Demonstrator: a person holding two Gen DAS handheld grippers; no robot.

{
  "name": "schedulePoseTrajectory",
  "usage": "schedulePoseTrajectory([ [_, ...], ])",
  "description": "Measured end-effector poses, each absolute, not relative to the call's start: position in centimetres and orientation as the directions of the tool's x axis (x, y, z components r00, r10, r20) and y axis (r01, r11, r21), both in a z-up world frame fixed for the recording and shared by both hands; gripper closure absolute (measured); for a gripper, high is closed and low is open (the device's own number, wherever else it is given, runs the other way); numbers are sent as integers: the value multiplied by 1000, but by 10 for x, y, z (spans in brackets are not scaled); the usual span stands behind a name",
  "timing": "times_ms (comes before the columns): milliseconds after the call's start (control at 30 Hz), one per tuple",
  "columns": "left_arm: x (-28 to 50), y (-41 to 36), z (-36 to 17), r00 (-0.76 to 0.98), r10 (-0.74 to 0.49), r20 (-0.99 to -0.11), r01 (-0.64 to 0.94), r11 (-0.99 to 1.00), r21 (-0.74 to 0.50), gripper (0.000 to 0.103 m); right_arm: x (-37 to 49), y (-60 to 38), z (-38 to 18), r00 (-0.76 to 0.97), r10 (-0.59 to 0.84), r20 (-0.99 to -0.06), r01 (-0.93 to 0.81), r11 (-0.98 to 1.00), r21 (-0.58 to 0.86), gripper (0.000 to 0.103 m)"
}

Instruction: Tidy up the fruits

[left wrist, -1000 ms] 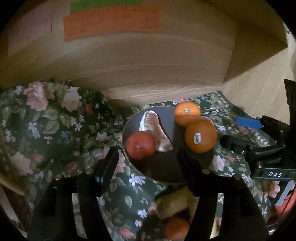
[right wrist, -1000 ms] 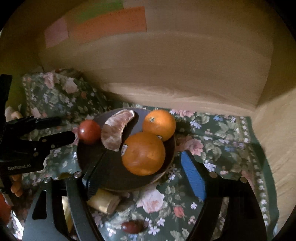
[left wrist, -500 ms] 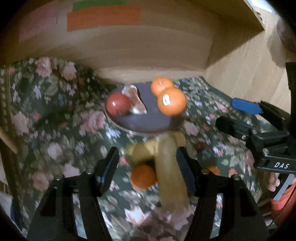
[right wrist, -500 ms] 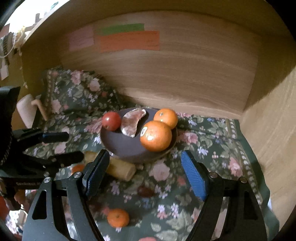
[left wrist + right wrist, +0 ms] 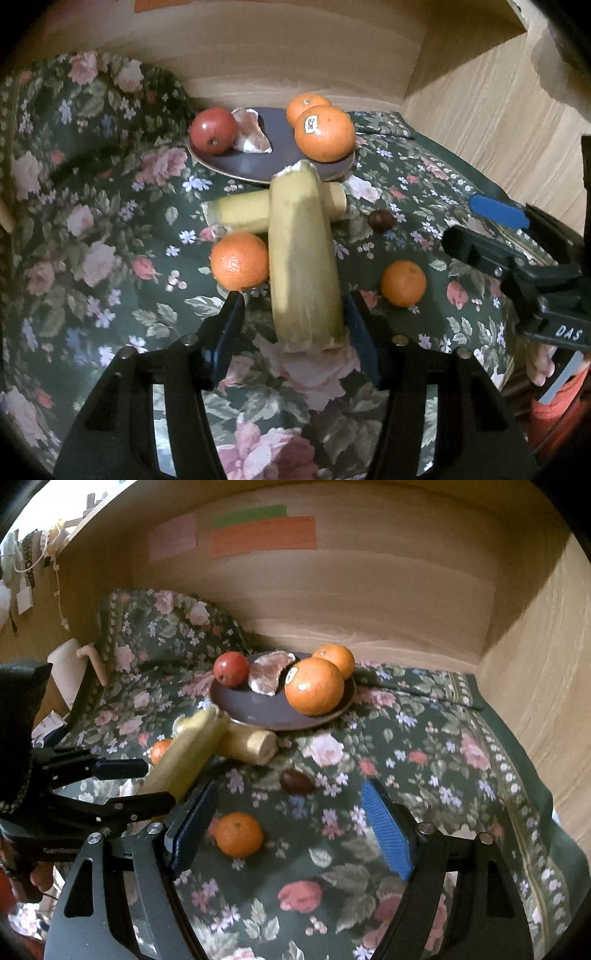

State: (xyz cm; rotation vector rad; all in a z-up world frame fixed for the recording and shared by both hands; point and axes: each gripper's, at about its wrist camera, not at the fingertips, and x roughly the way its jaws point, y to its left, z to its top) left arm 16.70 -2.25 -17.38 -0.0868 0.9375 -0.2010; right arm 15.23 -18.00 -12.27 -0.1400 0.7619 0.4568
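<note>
A long yellow-green stalk piece (image 5: 303, 258) is seen at frame centre, bracketed by the wide-spread left gripper (image 5: 293, 314), gripped or not cannot be told, while the right gripper (image 5: 291, 830), lower centre, is spread wide over a loose mandarin (image 5: 239, 834).

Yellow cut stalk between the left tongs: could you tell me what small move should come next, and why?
Probably close the left tongs on the long yellow cut stalk: it lies ungripped between their open fingers, resting across a shorter yellow stalk piece.
</note>
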Motion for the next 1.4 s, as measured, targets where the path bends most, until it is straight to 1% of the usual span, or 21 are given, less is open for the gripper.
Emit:
schedulePoseTrajectory([
  [100, 174, -28, -177, 561, -221, -798, 126, 975, -181, 61, 152, -185, -127, 627, 346, -698, -443, 895, 46, 26],
  [300, 185, -35, -175, 568, -206, -797, 95, 978, -185, 64, 153, -187, -134, 612, 360, -704, -452, 890, 62, 26],
  [500, 184, -38, -170, 583, -208, -785, 110, 978, -177, 65, 154, -187, -138, 607, 366, -705, -458, 886, 65, 26],
  [700, 172, -24, -148, 652, -186, -735, 108, 982, -152, 65, 158, -185, -137, 601, 374, -706, -462, 884, 74, 26],
  [833, 164, -5, -136, 681, -158, -715, 90, 987, -133, 65, 160, -176, -138, 596, 375, -710, -476, 877, 64, 26],
  [933, 156, 15, -131, 701, -114, -704, 49, 993, -112, 65, 162, -169, -139, 589, 380, -714, -492, 869, 57, 26],
  [1000, 154, 29, -130, 704, -107, -702, 31, 992, -121, 65, 165, -164, -140, 586, 377, -717, -499, 865, 47, 26],
  [1100, 150, 55, -134, 706, -64, -705, -24, 993, -114, 65, 170, -155, -141, 578, 379, -723, -512, 858, 41, 26],
  [1267, 149, 86, -152, 673, -13, -739, -90, 991, -98, 65, 176, -139, -142, 572, 371, -732, -539, 842, 6, 26],
  [1333, 148, 93, -158, 659, -32, -752, -80, 990, -112, 65, 180, -132, -143, 562, 372, -739, -554, 832, -2, 26],
  [1400, 148, 91, -164, 642, -33, -766, -60, 994, -93, 66, 187, -124, -145, 547, 371, -750, -569, 822, -8, 26],
])
